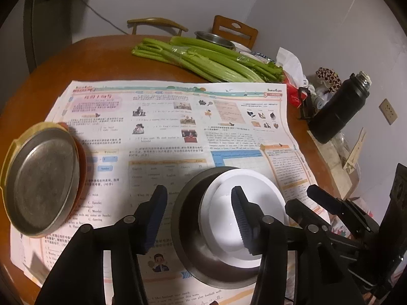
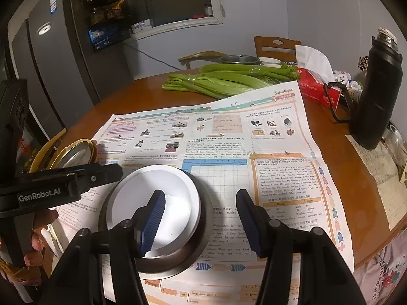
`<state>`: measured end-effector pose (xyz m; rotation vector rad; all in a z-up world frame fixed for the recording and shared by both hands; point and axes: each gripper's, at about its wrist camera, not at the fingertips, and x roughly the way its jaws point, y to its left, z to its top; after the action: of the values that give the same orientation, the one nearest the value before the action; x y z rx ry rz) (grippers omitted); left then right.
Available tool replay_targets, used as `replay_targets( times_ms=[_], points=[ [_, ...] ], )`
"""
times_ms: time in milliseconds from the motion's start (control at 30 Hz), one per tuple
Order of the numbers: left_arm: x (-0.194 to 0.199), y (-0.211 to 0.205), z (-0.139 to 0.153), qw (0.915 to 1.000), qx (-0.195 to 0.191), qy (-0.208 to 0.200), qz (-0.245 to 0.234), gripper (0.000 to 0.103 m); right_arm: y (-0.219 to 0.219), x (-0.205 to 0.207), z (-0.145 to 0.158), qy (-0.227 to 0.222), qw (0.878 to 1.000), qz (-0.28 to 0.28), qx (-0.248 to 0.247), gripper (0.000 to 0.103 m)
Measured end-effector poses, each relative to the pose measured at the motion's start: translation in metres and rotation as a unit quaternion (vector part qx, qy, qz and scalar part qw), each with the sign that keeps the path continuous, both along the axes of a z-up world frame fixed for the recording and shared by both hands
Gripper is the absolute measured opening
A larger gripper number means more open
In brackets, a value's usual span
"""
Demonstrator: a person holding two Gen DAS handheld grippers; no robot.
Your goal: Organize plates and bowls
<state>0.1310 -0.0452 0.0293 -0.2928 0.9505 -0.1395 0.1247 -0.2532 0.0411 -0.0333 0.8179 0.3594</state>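
Stacking looks to be the step in hand: a white bowl point(image 2: 155, 203) sits nested inside a steel bowl point(image 2: 203, 239), both resting on a newspaper point(image 2: 279, 152) spread over the round table point(image 2: 152, 94).

The right gripper point(image 2: 201, 218) has its fingers apart, clamped on nothing. Its left finger point(image 2: 152, 218) hangs over the inside of the white bowl while its right finger stands outside both rims, so the near-right wall of the nested pair lies between them. The left gripper point(image 1: 201, 216) is spread too and empty; its right finger point(image 1: 241, 218) hangs over the white bowl and its left finger is outside the steel rim.

A steel plate point(image 1: 43, 180) lies on coloured plates well off to the left of the left gripper's fingers.

Judging from this, the bowls are already nested, and the next move would call for either closing on a rim to carry the pair, or drawing clear to fetch another dish. Closing needs one finger inside and one outside the wall, seated low enough to bite.

Beyond the fingers lie celery point(image 1: 203, 58), another steel bowl point(image 1: 216, 39) and a black flask point(image 2: 376, 96) to the right. None blocks the bowls; the two grippers crowding one pair is the main hazard.
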Motion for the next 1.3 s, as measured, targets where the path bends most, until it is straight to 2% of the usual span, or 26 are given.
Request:
replay_targets(
  times_ms=[233, 700, 1300],
  points=[
    [-0.006, -0.001, -0.013, 0.9996, -0.022, 0.012, -0.009, 0.058, -0.007, 0.007, -0.011, 0.032, 0.999, -0.004, 0.027, 0.058],
    [-0.002, -0.005, -0.036, 0.9991, -0.011, 0.041, -0.006, 0.059, 0.0, 0.007, -0.037, 0.074, 0.997, 0.009, 0.028, 0.058],
    [0.007, -0.013, -0.052, 0.9981, -0.007, 0.059, -0.016, 0.059, 0.013, 0.003, -0.048, 0.081, 0.995, 0.046, 0.027, 0.06]
  ],
)
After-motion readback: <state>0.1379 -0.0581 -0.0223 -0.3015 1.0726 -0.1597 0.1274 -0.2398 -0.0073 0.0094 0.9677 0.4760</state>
